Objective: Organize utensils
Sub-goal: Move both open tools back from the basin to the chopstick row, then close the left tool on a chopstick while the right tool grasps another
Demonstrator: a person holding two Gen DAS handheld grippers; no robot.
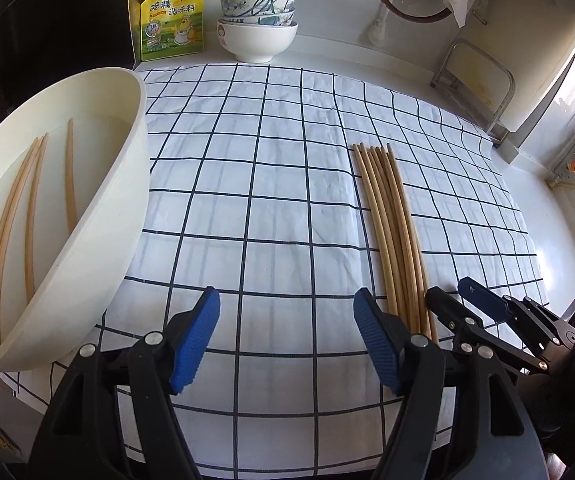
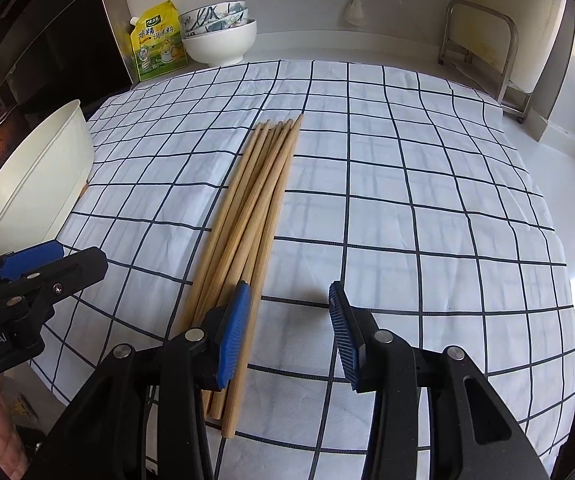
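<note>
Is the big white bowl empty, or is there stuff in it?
Not empty. The big white bowl has three chopsticks lying inside it, seen from the left wrist.

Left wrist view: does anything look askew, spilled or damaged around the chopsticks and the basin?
The large cream plastic basin is tipped on its side on the checked white cloth, three wooden chopsticks lying inside. The bundle of wooden chopsticks lies neatly together. Nothing spilled or broken.

The right tongs (image 2: pixel 289 334) stand parted, nothing between them, their left pad just beside a bundle of wooden chopsticks (image 2: pixel 247 216) on the checked cloth (image 2: pixel 407 184). The left tongs (image 2: pixel 43 264) show at the left edge, near a cream basin (image 2: pixel 35 184).
</note>
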